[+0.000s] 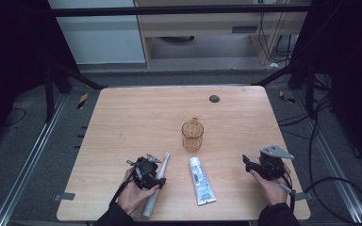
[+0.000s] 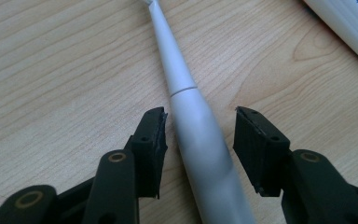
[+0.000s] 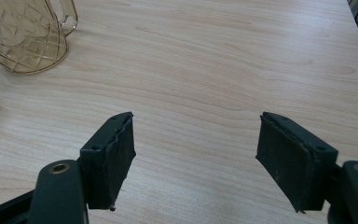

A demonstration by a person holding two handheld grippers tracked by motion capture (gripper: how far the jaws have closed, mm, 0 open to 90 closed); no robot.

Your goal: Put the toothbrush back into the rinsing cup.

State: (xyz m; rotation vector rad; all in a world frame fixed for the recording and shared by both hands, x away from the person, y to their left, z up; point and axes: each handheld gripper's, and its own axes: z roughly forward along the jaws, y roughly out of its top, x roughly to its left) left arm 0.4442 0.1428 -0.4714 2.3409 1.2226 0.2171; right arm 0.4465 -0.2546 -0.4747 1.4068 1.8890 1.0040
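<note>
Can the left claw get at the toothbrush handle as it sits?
Probably yes: the left claw already straddles the toothbrush handle, jaws open either side, nothing between; the toothpaste tube lies clear.

High view: fixed overhead, facing forward and down across the whole table (image 1: 122, 113). Left gripper view: close, low over the electric toothbrush (image 2: 200, 140). Right gripper view: close, facing the amber glass mug (image 3: 25, 35), shared with the high view.

dim room, grey floor (image 1: 23, 141), wooden cabinet (image 1: 217, 23).
</note>
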